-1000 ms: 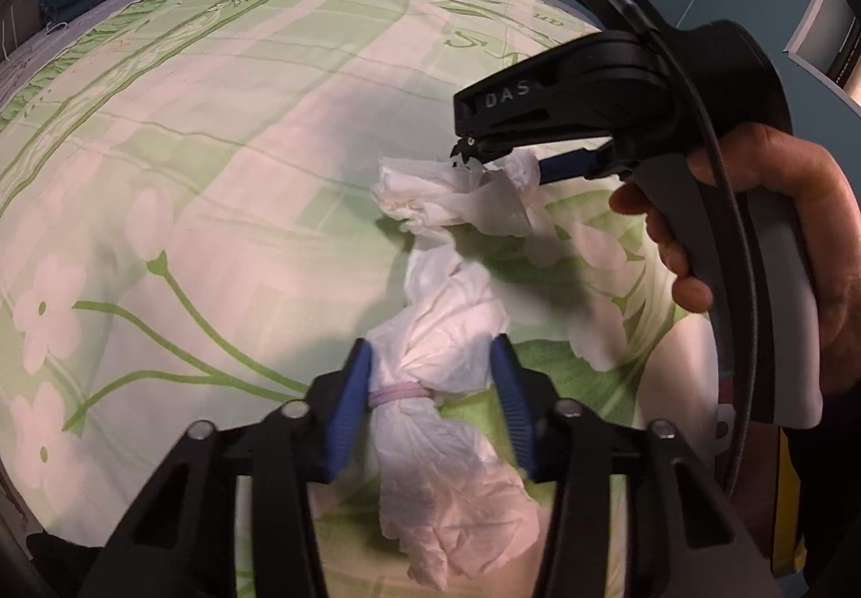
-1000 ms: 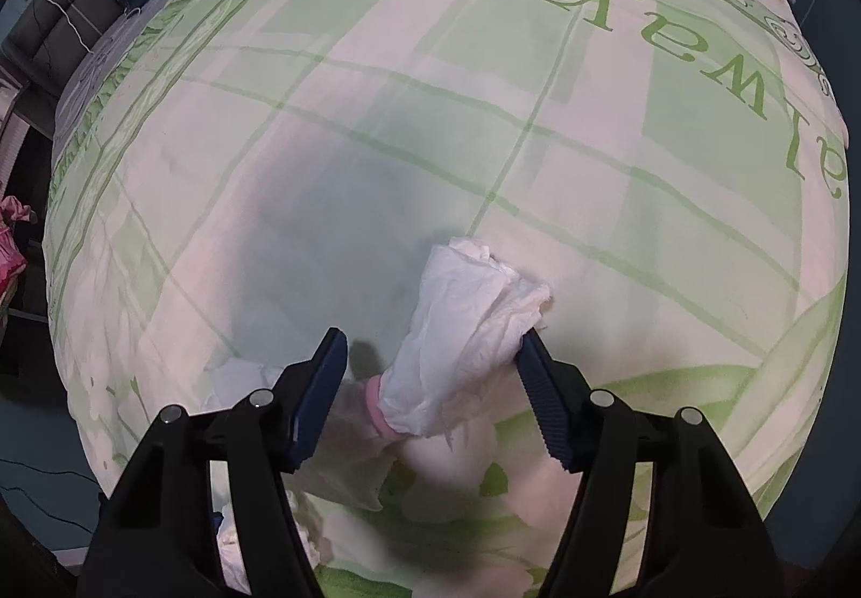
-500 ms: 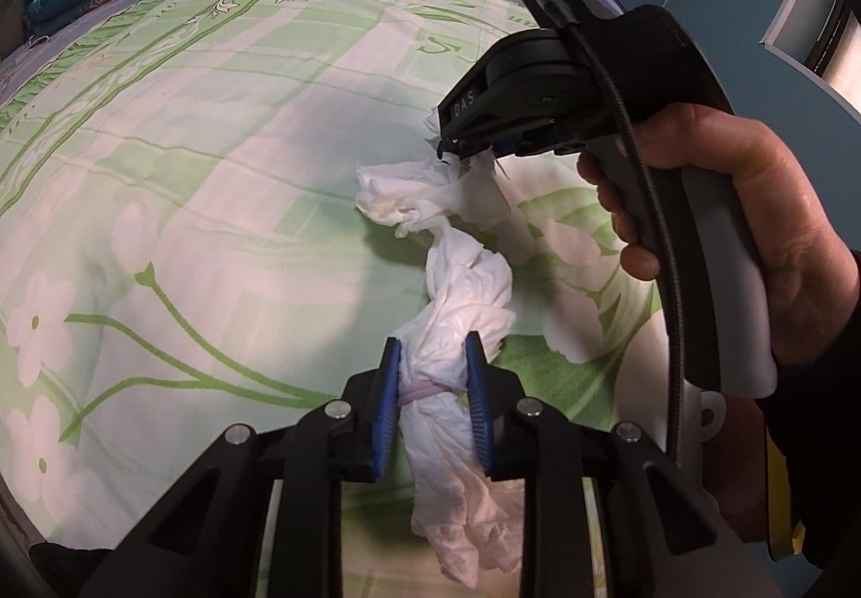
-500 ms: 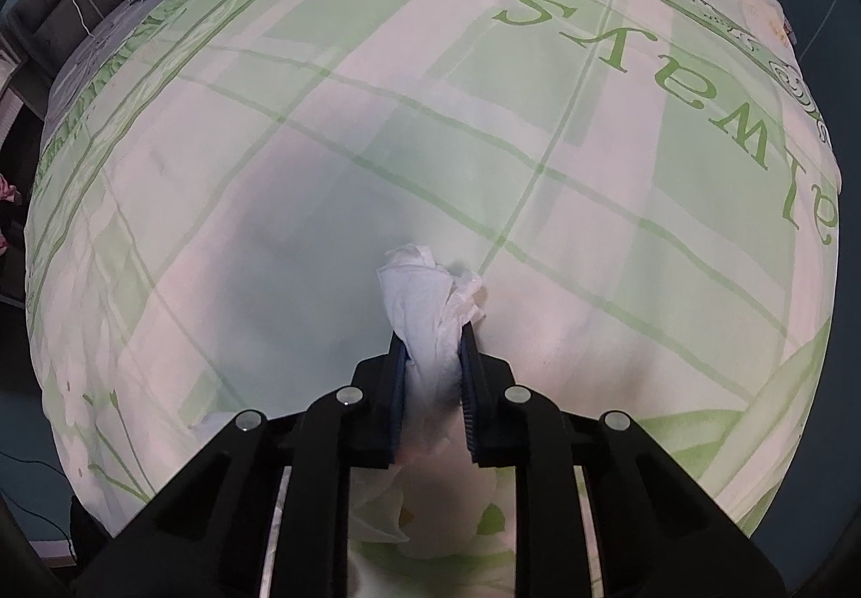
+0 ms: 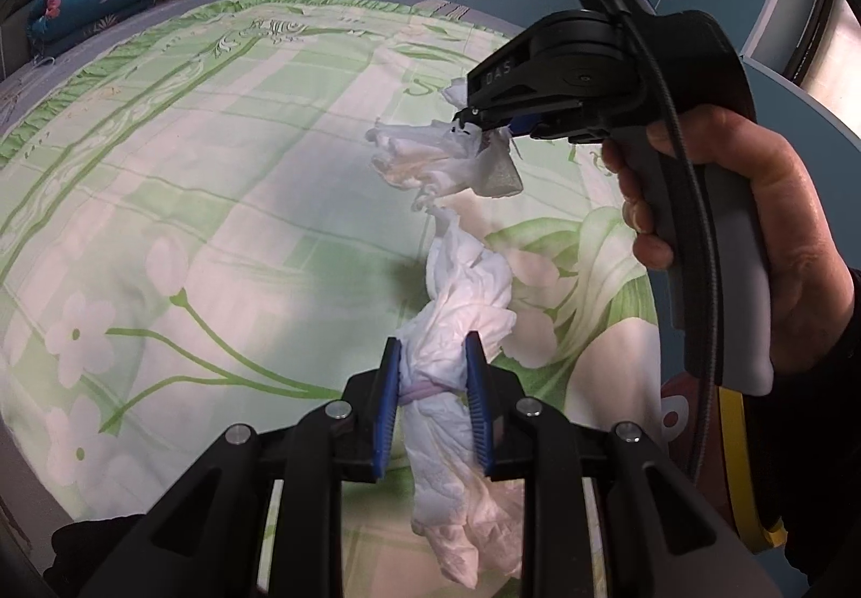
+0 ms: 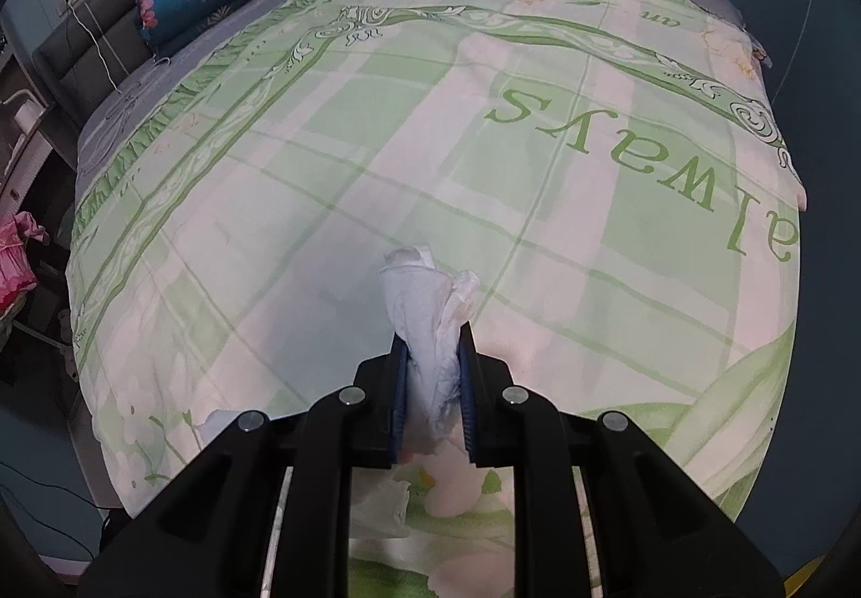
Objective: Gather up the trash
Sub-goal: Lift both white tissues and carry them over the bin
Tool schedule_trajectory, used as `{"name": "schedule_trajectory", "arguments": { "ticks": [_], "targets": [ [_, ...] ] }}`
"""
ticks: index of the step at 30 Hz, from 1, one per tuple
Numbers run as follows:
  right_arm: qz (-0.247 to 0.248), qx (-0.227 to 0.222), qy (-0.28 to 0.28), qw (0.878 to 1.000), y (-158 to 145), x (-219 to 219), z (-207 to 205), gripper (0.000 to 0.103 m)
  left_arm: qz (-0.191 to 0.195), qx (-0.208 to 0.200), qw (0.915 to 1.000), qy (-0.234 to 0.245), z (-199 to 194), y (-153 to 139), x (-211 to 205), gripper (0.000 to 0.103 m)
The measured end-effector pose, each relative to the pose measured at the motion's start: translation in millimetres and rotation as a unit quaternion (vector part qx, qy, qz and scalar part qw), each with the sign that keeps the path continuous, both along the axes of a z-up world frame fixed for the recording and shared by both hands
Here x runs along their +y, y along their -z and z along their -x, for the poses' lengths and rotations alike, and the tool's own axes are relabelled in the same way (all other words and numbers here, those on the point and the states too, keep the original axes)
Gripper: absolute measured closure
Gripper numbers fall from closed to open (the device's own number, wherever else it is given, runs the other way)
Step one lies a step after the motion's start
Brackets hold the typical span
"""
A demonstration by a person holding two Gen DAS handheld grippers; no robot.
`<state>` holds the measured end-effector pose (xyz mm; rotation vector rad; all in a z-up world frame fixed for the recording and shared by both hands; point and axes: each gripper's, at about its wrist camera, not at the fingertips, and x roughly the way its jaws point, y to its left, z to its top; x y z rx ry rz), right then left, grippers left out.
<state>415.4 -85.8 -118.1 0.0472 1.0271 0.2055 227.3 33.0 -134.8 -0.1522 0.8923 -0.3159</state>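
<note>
Tissue trash (image 5: 467, 296), twisted into one long white rope, is hanging above the bed (image 5: 215, 167), and its long axis is running straight from one tool to the other. On the left, the left tool (image 5: 433, 372) is pinching the nearer end at a pale band, with a loose tail drooping below it. Moving right, the rope is thinning to a narrow neck, then flaring where the right tool (image 6: 433, 372) is gripping the far end, fingers closed on the wad. Neither hand looks nearer; both are sharing it.
</note>
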Motion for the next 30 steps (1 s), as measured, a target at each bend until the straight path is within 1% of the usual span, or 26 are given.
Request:
{"name": "schedule_trajectory", "arguments": {
  "ticks": [6, 8, 13, 19, 24, 30],
  "targets": [
    [-0.016, -0.026, 0.005, 1.000, -30.0, -13.2, 22.7, 0.087, -0.009, -0.019, 0.9998, -0.007, 13.7, -15.3, -1.4, 0.081],
    [-0.018, -0.032, 0.006, 0.999, -35.9, -16.4, 28.7, 0.087, -0.013, -0.025, 0.9995, -0.010, 16.7, -19.1, -1.4, 0.081],
    [-0.028, -0.050, 0.008, 0.998, -53.0, -29.0, 49.8, 0.087, -0.023, -0.041, 0.9985, -0.030, 24.1, -30.5, 3.9, 0.081],
    [-0.044, -0.071, 0.020, 0.996, -72.6, -54.7, 79.8, 0.087, -0.026, -0.067, 0.9958, -0.056, 32.3, -53.6, 14.5, 0.081],
    [-0.063, -0.089, 0.033, 0.994, -86.6, -77.5, 108.0, 0.087, -0.034, -0.100, 0.9928, -0.056, 44.7, -73.9, 8.5, 0.081],
    [-0.081, -0.112, 0.047, 0.989, -102.6, -103.6, 141.9, 0.087, -0.038, -0.127, 0.9904, -0.042, 60.6, -92.9, -3.6, 0.081]
  ]
}}
